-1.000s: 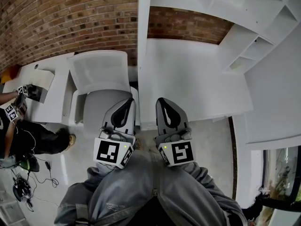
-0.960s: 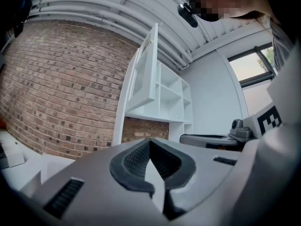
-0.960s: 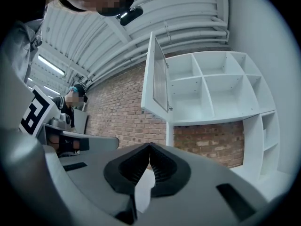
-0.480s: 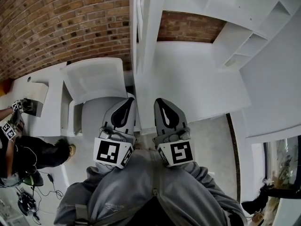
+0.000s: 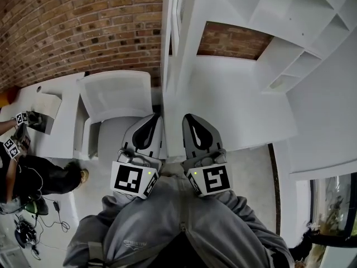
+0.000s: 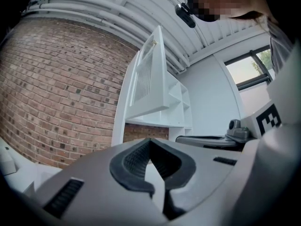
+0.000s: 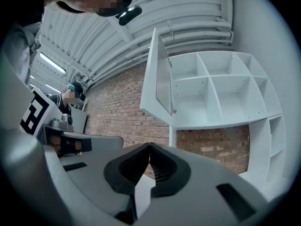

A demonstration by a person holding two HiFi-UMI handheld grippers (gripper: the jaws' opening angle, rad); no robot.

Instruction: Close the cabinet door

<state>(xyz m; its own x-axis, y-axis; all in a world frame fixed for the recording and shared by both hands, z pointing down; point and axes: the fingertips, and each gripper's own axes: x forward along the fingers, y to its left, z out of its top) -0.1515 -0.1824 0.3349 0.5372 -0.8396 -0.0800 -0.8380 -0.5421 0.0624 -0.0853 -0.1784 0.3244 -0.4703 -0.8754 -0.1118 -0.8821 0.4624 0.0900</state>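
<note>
While one cabinet door [image 7: 156, 79] stands open, left gripper [image 6: 149, 140] and right gripper [image 7: 149, 145] show jaws clenched empty.

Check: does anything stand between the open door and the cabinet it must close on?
Nothing visible does. The door stands swung out from the cabinet; the shelves behind it look empty. The left gripper and right gripper are shut, below it.
</note>
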